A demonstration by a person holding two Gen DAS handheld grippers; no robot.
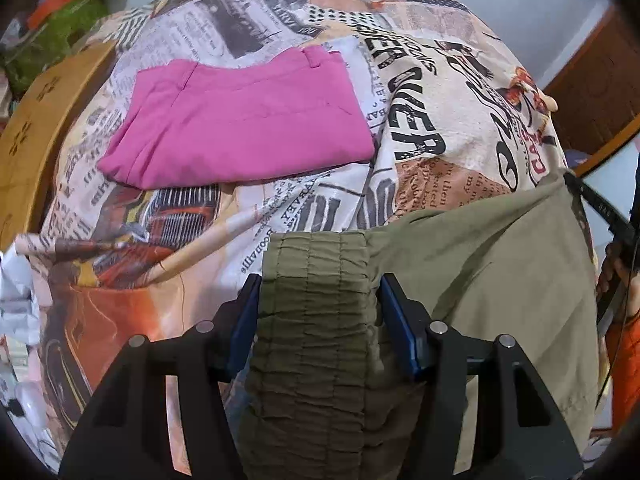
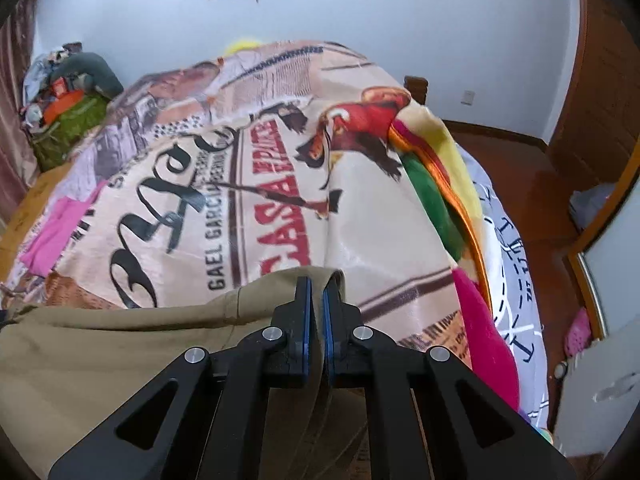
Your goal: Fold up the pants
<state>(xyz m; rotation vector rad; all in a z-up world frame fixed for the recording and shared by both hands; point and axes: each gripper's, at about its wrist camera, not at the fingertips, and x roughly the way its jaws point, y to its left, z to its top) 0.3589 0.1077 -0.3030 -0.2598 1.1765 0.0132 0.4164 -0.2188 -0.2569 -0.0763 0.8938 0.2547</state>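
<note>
1. Pants (image 1: pixel 460 264), olive-khaki, lie on a bedspread (image 1: pixel 420 80) printed like old newspaper; I can read "OVER" near them, and from the right wrist "CASA" and "GAEL GARCIA".
2. Their shirred waistband (image 1: pixel 316 280) sits at six o'clock, squarely between the left gripper's (image 1: pixel 316 300) blue pads; the fabric runs off toward three o'clock.
3. That left gripper is half closed, pads pressing the band's edges.
4. The right gripper (image 2: pixel 316 300) is clamped tight on a thin fold of the pants' edge.
5. Folded pink pants (image 1: pixel 236 128) rest at eleven o'clock, well apart.
</note>
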